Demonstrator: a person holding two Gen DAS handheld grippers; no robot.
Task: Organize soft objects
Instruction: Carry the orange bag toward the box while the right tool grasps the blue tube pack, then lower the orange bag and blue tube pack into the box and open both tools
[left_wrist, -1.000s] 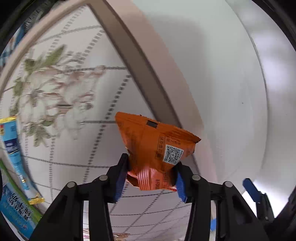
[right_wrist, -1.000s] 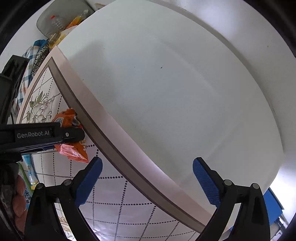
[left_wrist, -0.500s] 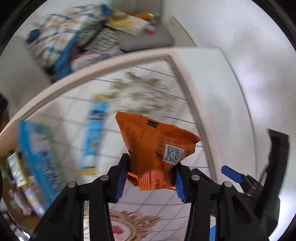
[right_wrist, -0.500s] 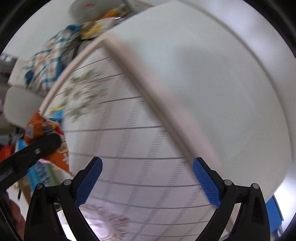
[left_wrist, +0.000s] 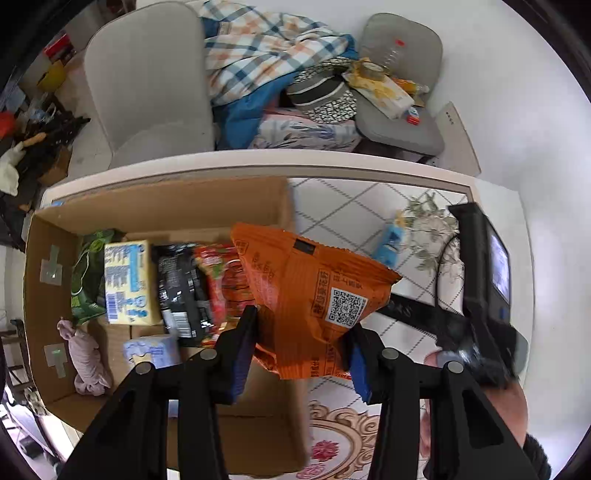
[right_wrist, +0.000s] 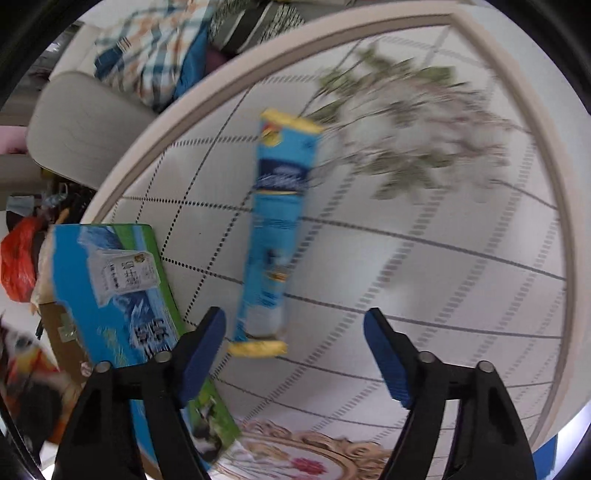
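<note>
My left gripper (left_wrist: 301, 350) is shut on an orange snack packet (left_wrist: 306, 295) and holds it above the right edge of an open cardboard box (left_wrist: 177, 206). The box holds several packets, among them a yellow pack (left_wrist: 125, 282), a black one (left_wrist: 184, 291), a red one (left_wrist: 221, 280) and a pink cloth bundle (left_wrist: 83, 354). My right gripper (right_wrist: 295, 354) is open and empty, just short of a long blue packet (right_wrist: 275, 236) lying on the table; the same packet shows in the left wrist view (left_wrist: 389, 240). The right gripper's body (left_wrist: 480, 288) shows at the left view's right.
The table (right_wrist: 443, 266) has a white patterned cloth with flowers. The box's blue and green printed side (right_wrist: 122, 295) stands left of my right gripper. Beyond the table are a grey chair (left_wrist: 147, 81) and a heap of checked cloth and cushions (left_wrist: 280, 74).
Both grippers swung left, from facing the wall and table edge to the box and table. The left still holds the orange packet, now over the box. The blue packet came before the right gripper.
</note>
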